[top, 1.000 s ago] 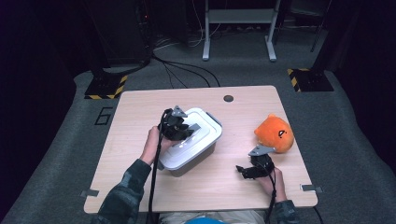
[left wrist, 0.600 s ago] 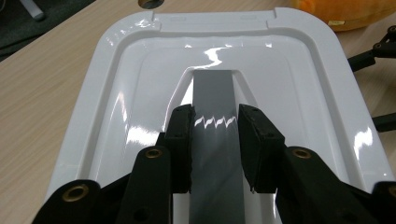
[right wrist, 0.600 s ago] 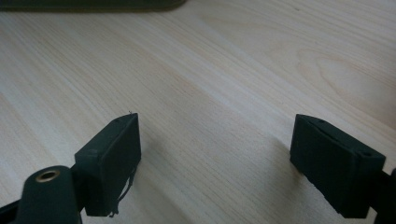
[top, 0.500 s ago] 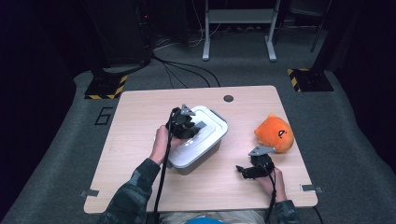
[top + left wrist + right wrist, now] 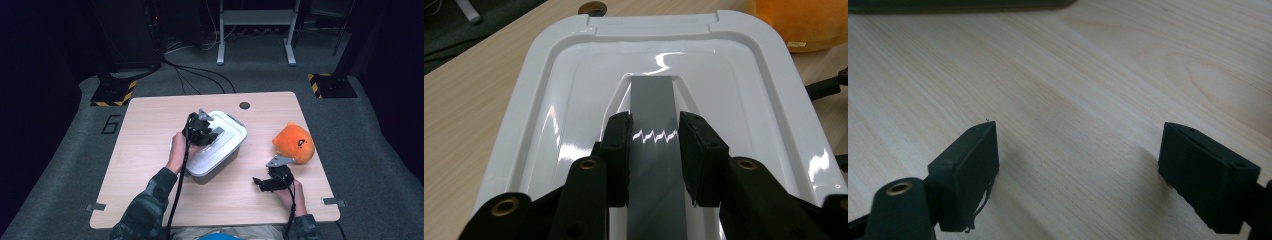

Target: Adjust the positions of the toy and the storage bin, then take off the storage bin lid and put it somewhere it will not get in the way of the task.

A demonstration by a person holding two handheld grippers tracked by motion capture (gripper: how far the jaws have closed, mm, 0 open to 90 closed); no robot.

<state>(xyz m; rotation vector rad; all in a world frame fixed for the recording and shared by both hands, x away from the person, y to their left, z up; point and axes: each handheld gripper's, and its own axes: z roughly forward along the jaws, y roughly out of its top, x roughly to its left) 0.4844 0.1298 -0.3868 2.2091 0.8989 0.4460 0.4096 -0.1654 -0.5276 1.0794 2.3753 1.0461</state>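
White box sits near the middle of the desk, a bit to the left. It has a shiny white lid with round corners and a raised rim all around. A grey handle runs down the middle of the lid, in a dip. The box itself looks grey under the lid.

The left tool is on top of the box. The left hand comes up from the near side, with the arm in a dark green patterned sleeve. The hand rests by the left side of the box. In the left gripper view the two black pads press on both sides of the grey handle, so this tool is closed on the handle.

The right tool is low over the desk, near the right edge and well apart from the box. The right hand holds it from the near side. It points to the left. Its two black pads stand wide apart with only bare wood between them, so it is open and holds nothing.

An orange soft toy lies on the desk to the right of the box, just past the right tool.
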